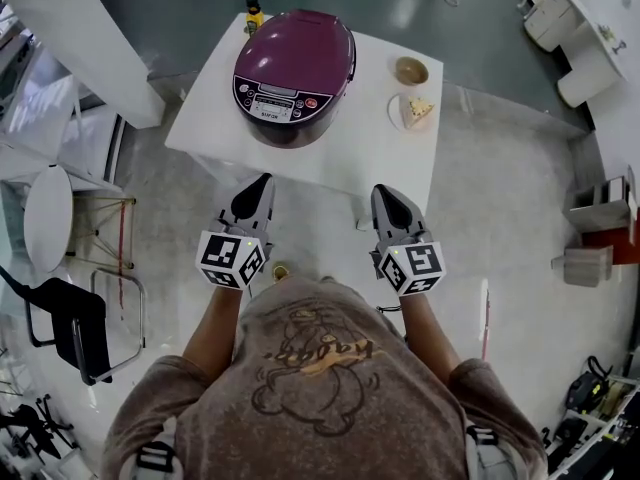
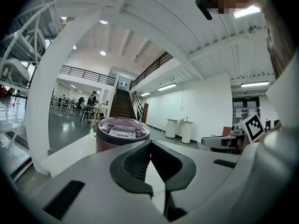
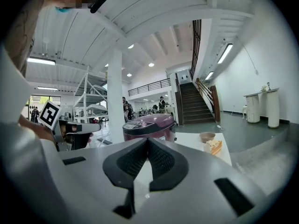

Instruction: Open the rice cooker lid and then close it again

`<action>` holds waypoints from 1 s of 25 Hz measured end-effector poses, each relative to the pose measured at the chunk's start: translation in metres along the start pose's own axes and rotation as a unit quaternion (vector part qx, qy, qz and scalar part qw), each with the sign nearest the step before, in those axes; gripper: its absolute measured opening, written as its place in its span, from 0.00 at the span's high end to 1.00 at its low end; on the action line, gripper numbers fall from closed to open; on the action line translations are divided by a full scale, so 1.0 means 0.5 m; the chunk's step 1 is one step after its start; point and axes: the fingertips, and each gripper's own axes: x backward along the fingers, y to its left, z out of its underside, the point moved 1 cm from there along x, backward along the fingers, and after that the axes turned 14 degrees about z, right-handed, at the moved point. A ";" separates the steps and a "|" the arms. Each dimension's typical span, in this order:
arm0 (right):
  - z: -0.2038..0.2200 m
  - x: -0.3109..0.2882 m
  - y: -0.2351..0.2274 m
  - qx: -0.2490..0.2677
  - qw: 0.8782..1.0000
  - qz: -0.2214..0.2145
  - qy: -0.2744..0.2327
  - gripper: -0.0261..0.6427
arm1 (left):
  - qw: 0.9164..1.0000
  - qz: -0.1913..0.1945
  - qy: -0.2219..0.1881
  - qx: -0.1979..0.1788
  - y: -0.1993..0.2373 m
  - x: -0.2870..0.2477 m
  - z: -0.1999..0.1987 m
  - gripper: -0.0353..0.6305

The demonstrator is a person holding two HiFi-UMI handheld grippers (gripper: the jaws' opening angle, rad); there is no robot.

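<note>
A maroon rice cooker (image 1: 293, 73) with its lid down stands on the white table (image 1: 330, 153), control panel facing me. It shows ahead in the left gripper view (image 2: 122, 130) and the right gripper view (image 3: 148, 125). My left gripper (image 1: 260, 186) hovers at the table's near edge, jaws together with nothing between them. My right gripper (image 1: 388, 195) hangs beside it on the right, also shut and empty. Both point toward the cooker, short of it.
A small bowl (image 1: 411, 70) and a plate with a cake slice (image 1: 415, 111) sit right of the cooker. A small bottle (image 1: 254, 13) stands behind it. A black chair (image 1: 70, 323) and a round white table (image 1: 47, 216) are to my left.
</note>
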 end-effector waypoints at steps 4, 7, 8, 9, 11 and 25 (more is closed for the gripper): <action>0.023 0.007 -0.006 -0.002 1.000 0.004 0.010 0.96 | 1.000 -0.007 -0.001 0.004 -0.002 0.006 0.011 0.92; 0.025 0.012 -0.009 -0.002 1.000 0.005 0.010 0.96 | 1.000 -0.011 0.000 0.005 -0.005 0.010 0.013 0.91; 0.024 0.013 -0.009 -0.002 1.000 0.004 0.009 0.96 | 1.000 -0.011 0.000 0.005 -0.005 0.011 0.012 0.92; 0.023 0.014 -0.008 -0.002 1.000 0.003 0.009 0.96 | 1.000 -0.011 0.000 0.005 -0.006 0.011 0.010 0.92; 0.021 0.015 -0.004 -0.004 1.000 0.000 0.007 0.96 | 1.000 -0.010 0.000 0.004 -0.010 0.012 0.006 0.91; -0.008 0.018 0.033 -0.002 0.999 -0.035 0.000 0.96 | 1.000 -0.015 0.001 0.005 -0.018 0.039 -0.012 0.92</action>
